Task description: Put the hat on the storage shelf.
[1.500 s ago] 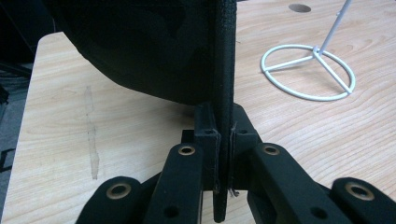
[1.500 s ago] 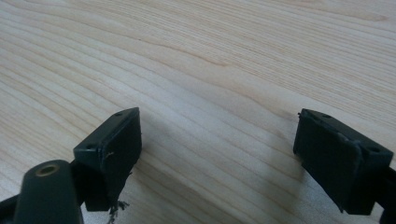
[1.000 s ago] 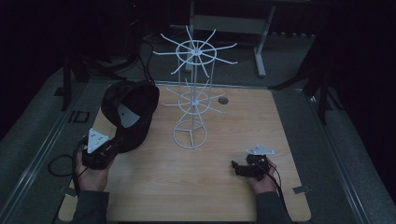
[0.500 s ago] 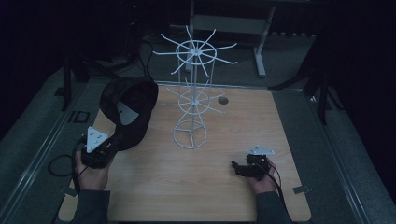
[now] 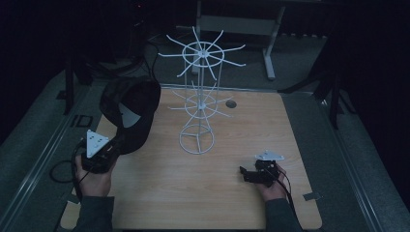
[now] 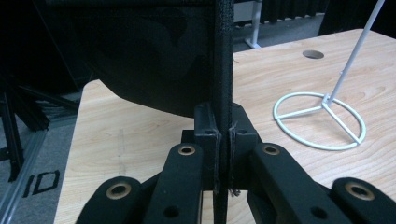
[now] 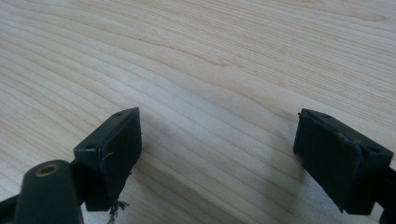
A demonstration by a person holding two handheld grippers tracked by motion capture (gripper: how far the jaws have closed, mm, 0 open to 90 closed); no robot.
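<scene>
Cap [image 5: 129, 113], black and soft, looks light and floppy; its stiff brim edge is the sound hold, and the left tongs [image 6: 223, 135] are clenched on it there, holding it above the worktop's [image 5: 159, 193] left edge beside the wire rack [image 5: 200, 96]. Right tongs [image 7: 219, 154] gape, released, near the right edge. Since the earlier frame the cap has lifted and tilted slightly
</scene>
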